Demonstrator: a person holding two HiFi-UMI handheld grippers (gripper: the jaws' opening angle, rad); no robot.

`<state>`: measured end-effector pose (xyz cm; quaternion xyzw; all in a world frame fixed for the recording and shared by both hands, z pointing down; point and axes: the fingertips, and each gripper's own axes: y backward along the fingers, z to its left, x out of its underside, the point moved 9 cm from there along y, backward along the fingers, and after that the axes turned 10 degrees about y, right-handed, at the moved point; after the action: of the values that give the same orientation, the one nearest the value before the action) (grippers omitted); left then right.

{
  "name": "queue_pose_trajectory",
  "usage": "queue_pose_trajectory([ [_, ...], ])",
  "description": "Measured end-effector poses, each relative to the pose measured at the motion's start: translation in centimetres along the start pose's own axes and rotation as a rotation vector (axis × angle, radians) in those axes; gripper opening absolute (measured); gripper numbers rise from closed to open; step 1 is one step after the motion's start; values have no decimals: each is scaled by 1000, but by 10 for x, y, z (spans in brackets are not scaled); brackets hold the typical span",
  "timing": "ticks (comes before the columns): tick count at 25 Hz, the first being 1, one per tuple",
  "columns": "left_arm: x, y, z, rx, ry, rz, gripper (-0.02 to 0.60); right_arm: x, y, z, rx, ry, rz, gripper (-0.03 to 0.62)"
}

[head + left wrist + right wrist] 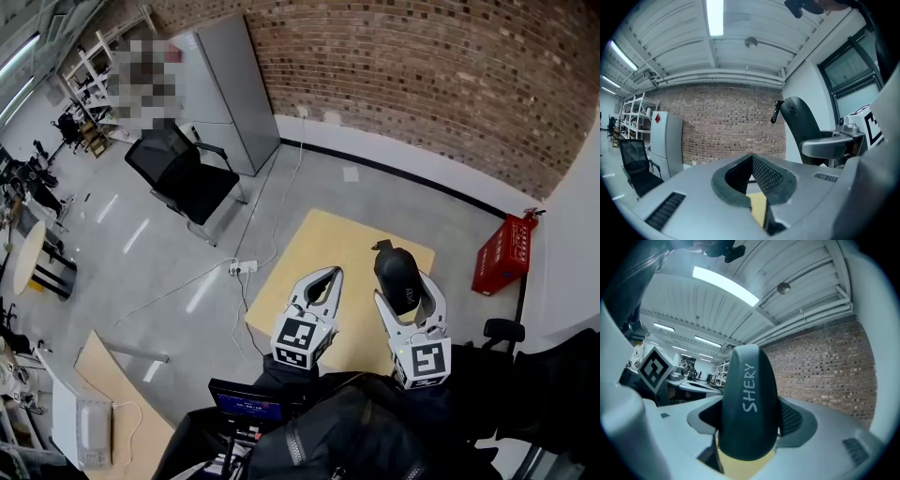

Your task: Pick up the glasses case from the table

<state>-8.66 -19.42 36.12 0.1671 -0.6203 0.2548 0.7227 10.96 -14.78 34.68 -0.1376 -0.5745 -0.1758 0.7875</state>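
The glasses case (397,275) is a dark oval shell with a small strap at its far end. My right gripper (406,292) is shut on it and holds it in the air above the right part of the small wooden table (328,244). In the right gripper view the case (747,404) stands upright between the jaws of my right gripper (749,416), white lettering facing the camera. My left gripper (330,277) hangs beside it over the table, shut with nothing inside; its jaw tips meet. The left gripper (751,158) looks at the brick wall, with the case (801,123) at its right.
A black office chair (187,173) and a grey cabinet (225,89) stand at the back left. A red crate (502,253) sits against the white wall on the right. A power strip (242,267) with cables lies on the floor left of the table.
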Motion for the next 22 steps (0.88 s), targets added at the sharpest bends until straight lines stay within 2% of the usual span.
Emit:
queue_pose_trajectory([
  [4, -5, 5, -1, 10, -9, -22, 0, -5, 3, 1, 4, -28, -27, 345],
  [10, -15, 6, -2, 23, -17, -34, 0, -17, 4, 2, 8, -13, -45, 345],
  [22, -13, 8, -3, 36, -13, -36, 0, -16, 6, 3, 10, -25, -58, 345],
])
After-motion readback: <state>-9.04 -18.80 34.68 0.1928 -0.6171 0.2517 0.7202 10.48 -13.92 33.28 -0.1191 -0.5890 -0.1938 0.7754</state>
